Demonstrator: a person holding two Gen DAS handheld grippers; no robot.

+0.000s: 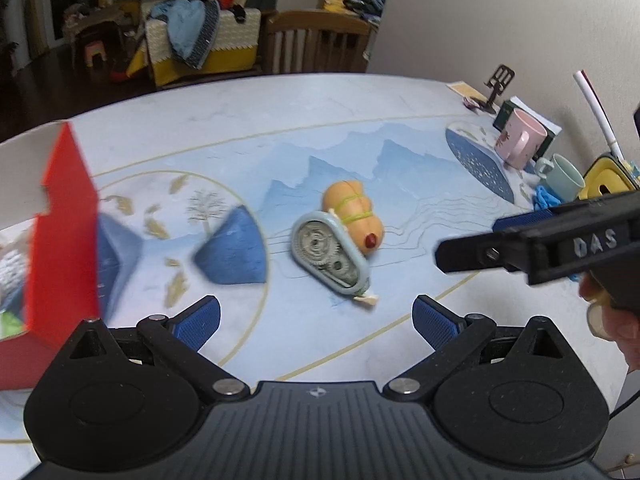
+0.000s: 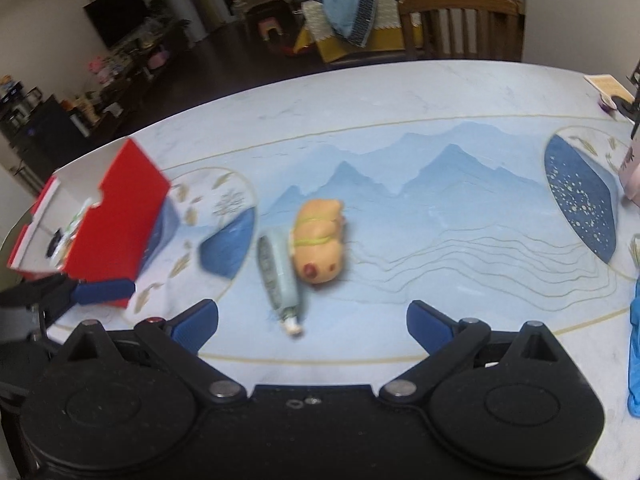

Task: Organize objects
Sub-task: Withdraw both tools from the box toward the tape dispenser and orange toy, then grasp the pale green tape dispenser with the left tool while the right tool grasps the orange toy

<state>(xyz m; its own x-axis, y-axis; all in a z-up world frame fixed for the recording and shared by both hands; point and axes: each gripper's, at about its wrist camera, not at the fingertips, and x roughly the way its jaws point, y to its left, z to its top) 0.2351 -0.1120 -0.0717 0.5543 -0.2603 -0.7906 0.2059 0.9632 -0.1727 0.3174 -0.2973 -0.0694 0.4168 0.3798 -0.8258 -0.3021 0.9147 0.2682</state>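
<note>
The orange toy (image 1: 354,216) lies on its side near the middle of the table (image 1: 280,112), on the painted blue mountain scene, with a yellow-green band around its body and a dark red spot on the end facing the cameras. Touching it on its left is a pale blue correction-tape dispenser (image 1: 328,258) with grey gears showing through its side; in the right wrist view the same dispenser (image 2: 278,276) lies edge-on, tip toward the camera, right against the toy (image 2: 320,246). The left gripper (image 1: 316,318) hangs above the table just short of these two things, its blue-padded fingers spread wide with nothing between them. The right gripper (image 2: 312,326) is likewise spread wide and empty, facing the toy and dispenser; seen from the left wrist it (image 1: 468,254) reaches in from the right edge, though that side-on look does not show its spread. A red box (image 1: 64,240) with a white inside stands at the left end of the table, open at the top, with some small items in it that are too blurred to name. Far right sit a pink mug (image 1: 520,144), a pale green mug (image 1: 564,178) and a crumpled blue cloth (image 2: 634,356). A wooden chair (image 1: 320,42) stands beyond the far edge.
</note>
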